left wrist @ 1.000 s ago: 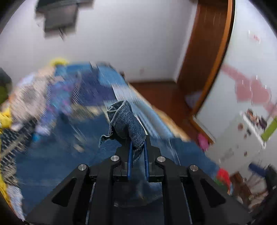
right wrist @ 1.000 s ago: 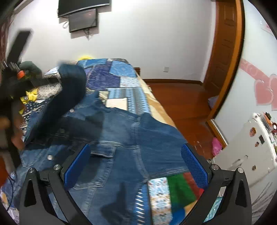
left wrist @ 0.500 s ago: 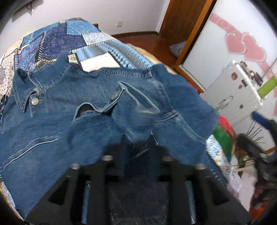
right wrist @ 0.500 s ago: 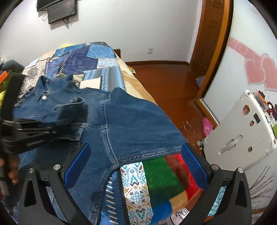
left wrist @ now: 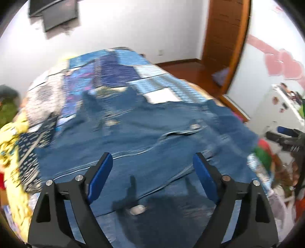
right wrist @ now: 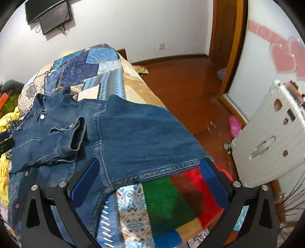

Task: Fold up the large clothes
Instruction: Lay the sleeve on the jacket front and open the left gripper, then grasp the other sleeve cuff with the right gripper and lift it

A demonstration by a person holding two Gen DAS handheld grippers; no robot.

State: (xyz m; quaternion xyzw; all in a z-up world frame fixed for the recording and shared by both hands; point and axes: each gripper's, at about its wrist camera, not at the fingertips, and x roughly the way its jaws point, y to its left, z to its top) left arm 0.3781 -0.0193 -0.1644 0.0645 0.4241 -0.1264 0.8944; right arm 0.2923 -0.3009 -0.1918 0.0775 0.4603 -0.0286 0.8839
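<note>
The bed with its blue patchwork quilt carries the dark blue denim jacket, spread flat near the foot. One sleeve with its open cuff already lies folded across the chest; the other sleeve and body folds appear undone. The left tool and right tool both hover spread wide, gripping nothing.

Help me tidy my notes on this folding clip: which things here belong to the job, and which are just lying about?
Belongs to the job:
denim jacket
its folded-in sleeve
left gripper, jaws open
right gripper, jaws open
patchwork quilt underneath

Just lying about:
white suitcase
wall screen
pink toy
yellow cloth
</note>
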